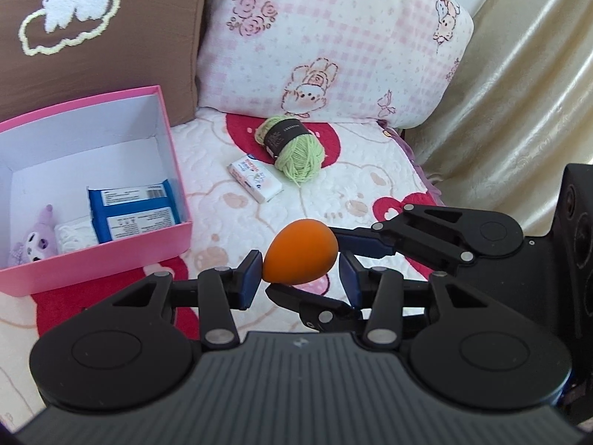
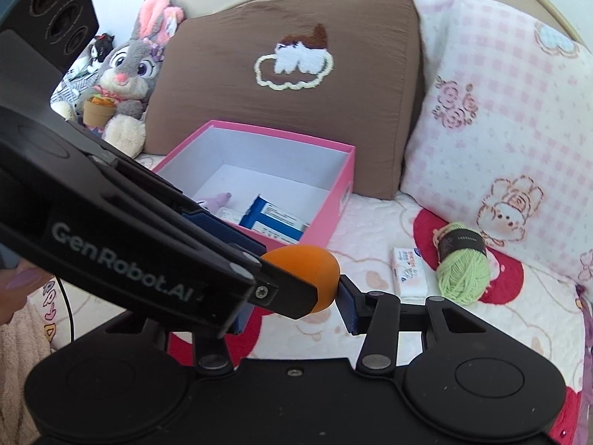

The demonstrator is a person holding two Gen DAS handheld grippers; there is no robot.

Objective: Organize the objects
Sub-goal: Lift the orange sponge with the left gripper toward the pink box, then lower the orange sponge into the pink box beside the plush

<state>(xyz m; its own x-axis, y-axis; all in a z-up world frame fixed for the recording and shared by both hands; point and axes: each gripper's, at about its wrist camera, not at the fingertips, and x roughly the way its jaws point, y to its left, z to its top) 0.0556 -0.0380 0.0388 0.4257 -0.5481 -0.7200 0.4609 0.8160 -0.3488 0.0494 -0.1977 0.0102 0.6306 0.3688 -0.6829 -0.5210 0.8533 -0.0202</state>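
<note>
Bed (image 1: 333,193) w/ pink box (image 1: 174,170) at 9 o'clock; green yarn (image 1: 296,148) and small packet (image 1: 255,178) at 12. Left claw (image 1: 302,274) and right claw (image 2: 296,296) both clamp the orange egg-shaped sponge (image 1: 300,256), held above the bed, dead centre.

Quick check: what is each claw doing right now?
Left claw: closed on the orange egg-shaped sponge.
Right claw: closed on the same sponge, crossing the left.
</note>
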